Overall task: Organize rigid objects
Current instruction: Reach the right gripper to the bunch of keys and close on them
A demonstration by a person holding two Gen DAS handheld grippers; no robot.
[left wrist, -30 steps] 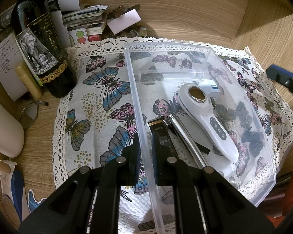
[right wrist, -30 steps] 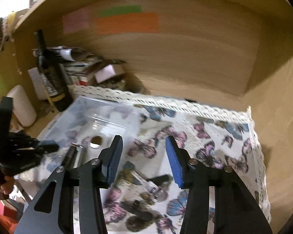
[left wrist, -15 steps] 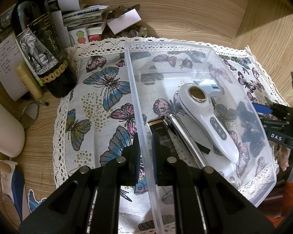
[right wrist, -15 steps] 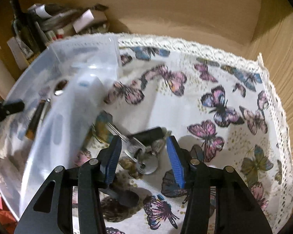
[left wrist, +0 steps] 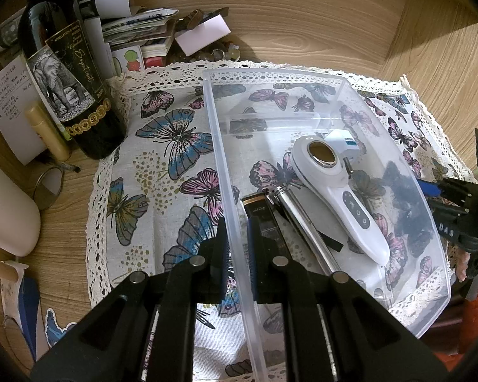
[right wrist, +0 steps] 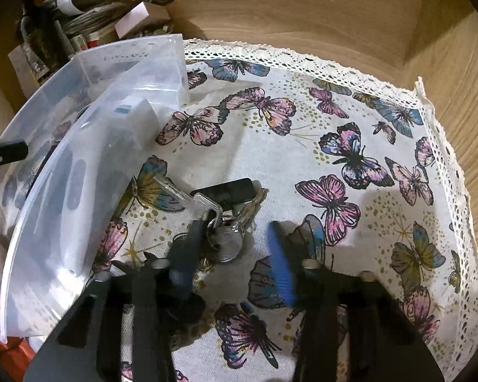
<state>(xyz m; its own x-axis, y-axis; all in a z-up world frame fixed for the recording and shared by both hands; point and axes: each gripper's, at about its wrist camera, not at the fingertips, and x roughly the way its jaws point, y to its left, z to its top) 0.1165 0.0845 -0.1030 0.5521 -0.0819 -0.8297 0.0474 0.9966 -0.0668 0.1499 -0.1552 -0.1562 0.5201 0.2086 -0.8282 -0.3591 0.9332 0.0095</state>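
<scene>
A clear plastic bin (left wrist: 331, 78) sits on a butterfly cloth (left wrist: 162, 165). My left gripper (left wrist: 237, 256) is shut on the bin's left wall. Inside lie a white handheld device (left wrist: 337, 187), a black trimmer (left wrist: 261, 213), a silver tube (left wrist: 302, 222) and a small white plug (left wrist: 342, 137). In the right wrist view a key bunch (right wrist: 221, 219) with a black fob (right wrist: 232, 189) lies on the cloth beside the bin (right wrist: 89, 146). My right gripper (right wrist: 235, 254) is open and low over the keys, a finger on each side of them.
A dark wine bottle (left wrist: 67, 73), a paper stack (left wrist: 140, 28), a small tube (left wrist: 47, 133) and a white container (left wrist: 6, 210) stand left of the cloth. Wooden walls close the back and right. The right gripper shows at the left wrist view's right edge (left wrist: 455, 203).
My right gripper has swung down from facing the back wall to just above the key bunch. The left gripper and bin have not moved.
</scene>
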